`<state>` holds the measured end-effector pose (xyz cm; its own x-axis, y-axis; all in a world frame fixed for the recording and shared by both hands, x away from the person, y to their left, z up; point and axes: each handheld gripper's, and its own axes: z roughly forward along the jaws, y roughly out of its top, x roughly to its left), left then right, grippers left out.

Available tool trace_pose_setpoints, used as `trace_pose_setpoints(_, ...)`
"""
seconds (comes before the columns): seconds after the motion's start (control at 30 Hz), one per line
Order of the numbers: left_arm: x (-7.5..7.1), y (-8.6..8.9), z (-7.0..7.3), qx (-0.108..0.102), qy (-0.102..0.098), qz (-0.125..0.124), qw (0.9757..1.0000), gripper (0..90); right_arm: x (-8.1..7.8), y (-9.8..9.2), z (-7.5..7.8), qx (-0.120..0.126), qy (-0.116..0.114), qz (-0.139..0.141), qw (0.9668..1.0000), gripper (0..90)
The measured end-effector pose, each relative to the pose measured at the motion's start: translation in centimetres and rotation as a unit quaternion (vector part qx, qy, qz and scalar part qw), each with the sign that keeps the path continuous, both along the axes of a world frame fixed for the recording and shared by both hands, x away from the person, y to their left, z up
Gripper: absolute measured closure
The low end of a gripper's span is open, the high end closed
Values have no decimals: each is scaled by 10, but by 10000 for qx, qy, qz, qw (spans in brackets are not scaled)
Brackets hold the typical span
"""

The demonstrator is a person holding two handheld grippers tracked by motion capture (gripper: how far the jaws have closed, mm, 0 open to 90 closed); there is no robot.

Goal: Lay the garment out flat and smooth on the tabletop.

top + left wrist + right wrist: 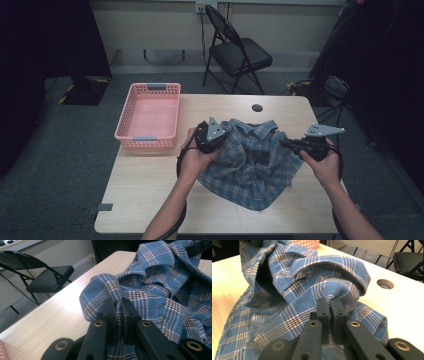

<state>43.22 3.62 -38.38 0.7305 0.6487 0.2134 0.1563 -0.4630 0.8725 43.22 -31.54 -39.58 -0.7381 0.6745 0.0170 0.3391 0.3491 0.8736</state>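
A blue plaid shirt [252, 162] lies crumpled on the wooden table [145, 195], its collar toward the far edge. My left gripper [222, 134] is shut on the shirt's left shoulder; in the left gripper view the cloth [140, 290] is pinched between the two jaws at my left gripper [118, 302]. At the shirt's right side my right gripper [284, 143] is shut on a fold; the right gripper view has plaid cloth [312, 282] bunched between the jaws of my right gripper [329, 301]. Both held parts are raised a little off the table.
A pink plastic basket [149, 116] stands empty at the table's far left corner. A round cable hole [257, 107] sits near the far edge. Behind the table stands a black folding chair [235, 50].
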Motion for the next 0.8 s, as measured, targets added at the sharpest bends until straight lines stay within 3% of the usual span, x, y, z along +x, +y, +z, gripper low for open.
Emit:
trace_pose_setpoints(0.2,11,-1,4,2,-60,42,10000,837,10,0,6,2,-59,2,10000,869)
trace_pose_setpoints(0.37,32,0,9,-9,-99,114,9999,838,28,2,12,-24,-104,-22,9999,869)
trace_pose_setpoints(0.5,59,1,13,-111,-269,333,9990,840,57,8,22,-37,-349,-213,9992,871)
trace_pose_setpoints(0.57,78,0,12,-261,-516,640,9963,833,81,11,29,103,-556,-554,9969,864)
trace_pose_setpoints(0.6,86,0,10,-281,-601,848,9942,783,94,13,31,164,-596,-765,9952,813)
trace_pose_setpoints(0.67,97,-1,4,-400,-250,1083,9930,561,114,14,29,397,-413,-1156,9916,614)
trace_pose_setpoints(0.73,95,-3,-2,-405,-115,1057,9935,451,115,17,25,376,-344,-1108,9925,521)
trace_pose_setpoints(0.8,85,-5,-8,-480,51,940,9944,361,106,19,18,278,-266,-891,9953,448)
